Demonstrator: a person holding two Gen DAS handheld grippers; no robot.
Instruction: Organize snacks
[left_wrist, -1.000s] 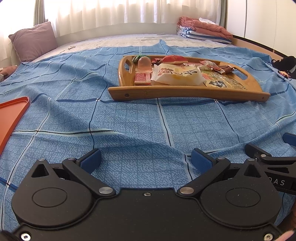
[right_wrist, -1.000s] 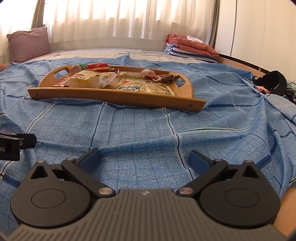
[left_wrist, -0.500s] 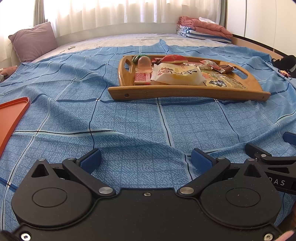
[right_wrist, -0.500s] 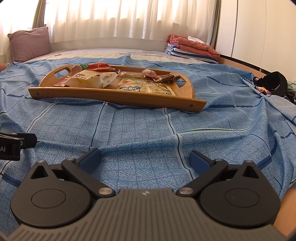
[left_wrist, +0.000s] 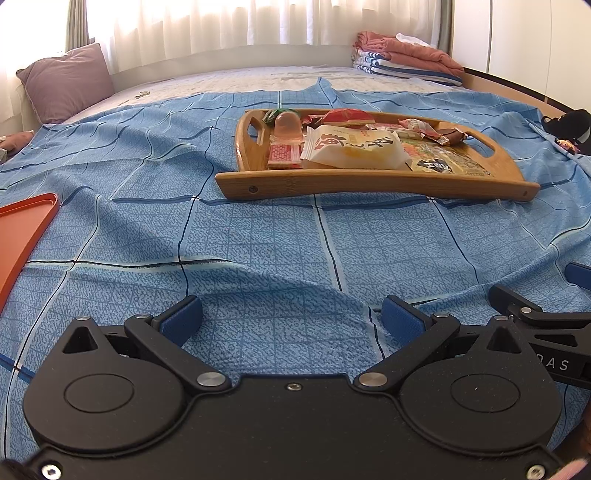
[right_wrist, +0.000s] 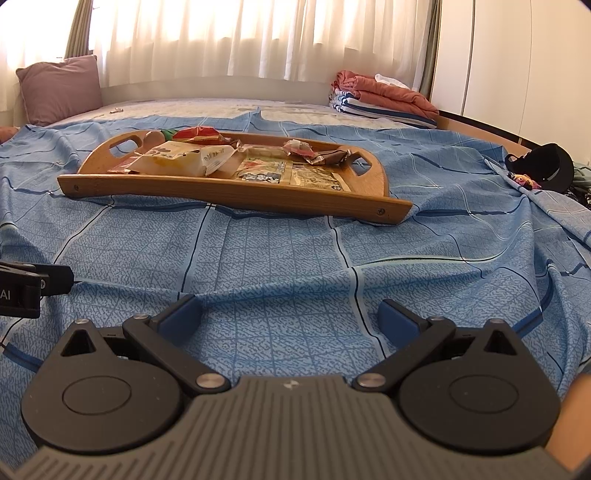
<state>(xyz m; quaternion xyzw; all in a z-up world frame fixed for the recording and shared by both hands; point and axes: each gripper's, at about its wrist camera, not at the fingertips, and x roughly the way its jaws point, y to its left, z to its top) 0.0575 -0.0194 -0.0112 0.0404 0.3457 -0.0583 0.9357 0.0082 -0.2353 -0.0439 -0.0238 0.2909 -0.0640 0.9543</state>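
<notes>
The left gripper (left_wrist: 291, 317) hangs low over a blue bedsheet (left_wrist: 258, 243). Its two blue fingers (left_wrist: 183, 317) are spread far apart, and nothing sits between them. The right gripper (right_wrist: 290, 317) is low over the same sheet, and its fingers are wide apart too, with nothing in them. The two grippers are side by side. Part of the right one shows at the right edge of the left camera's view.

Farther up the bed sits a wooden tray (left_wrist: 369, 184) with a cut-out handle at each end. It is well apart from both grippers. The snacks are all in the tray. A big white snack bag (left_wrist: 354, 149) with yellow on it lies near the front. Just to its left is a small pink packet (left_wrist: 284, 155), and behind that stands a clear pink jelly cup (left_wrist: 288, 123). A red packet (left_wrist: 349, 116) lies at the back. Flat packets with pictures (right_wrist: 291, 173) lie on the right side of the tray, and small wrapped candies (right_wrist: 306, 149) sit behind them.

An orange tray (left_wrist: 22, 229) peeks in at the left edge of the left view, on the sheet. A purple pillow (left_wrist: 66, 83) leans at the far left, and folded blankets (right_wrist: 384, 99) are stacked at the far right.
</notes>
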